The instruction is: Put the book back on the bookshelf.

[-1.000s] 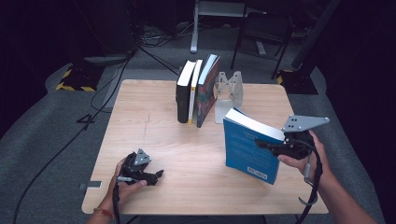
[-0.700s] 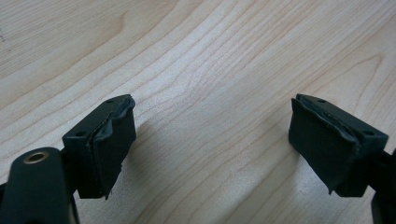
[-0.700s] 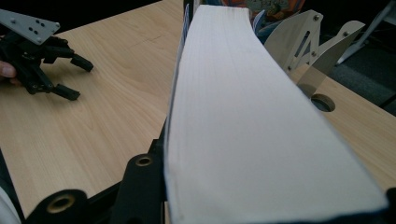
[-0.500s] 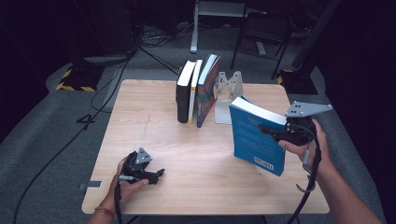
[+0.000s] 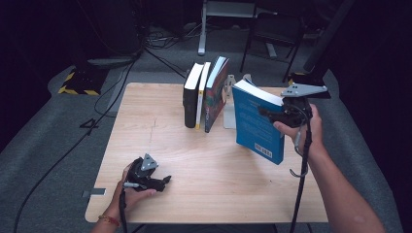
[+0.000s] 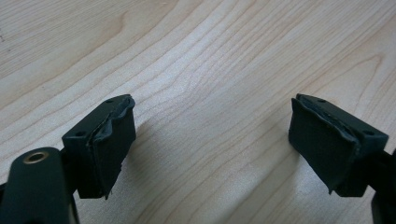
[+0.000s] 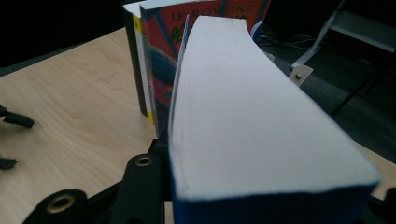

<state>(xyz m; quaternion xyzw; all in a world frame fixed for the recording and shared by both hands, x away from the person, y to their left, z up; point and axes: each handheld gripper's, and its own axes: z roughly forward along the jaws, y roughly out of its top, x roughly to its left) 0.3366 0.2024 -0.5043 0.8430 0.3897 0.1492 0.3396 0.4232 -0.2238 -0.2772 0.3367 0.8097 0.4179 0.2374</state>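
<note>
The right gripper (image 5: 272, 114), clamping a blue book (image 5: 256, 124), is carrying it above the desk's (image 5: 204, 194) far right corner, not yet shelved beside the standing books (image 5: 205, 94); the left gripper (image 5: 165, 181) is resting released.

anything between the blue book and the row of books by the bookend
Nothing visible. The blue book, clamped in the right claw, hangs just right of the red book that ends the row, with only open space over the bookend's base between them.

Both grippers are black, each topped by a grey three-cornered plate. The left gripper (image 5: 165, 180) has worn pads (image 6: 109, 151) and a brass-ringed screw hole. A black cable trails from the right gripper (image 5: 265, 112); an orange band circles the left wrist.
</note>
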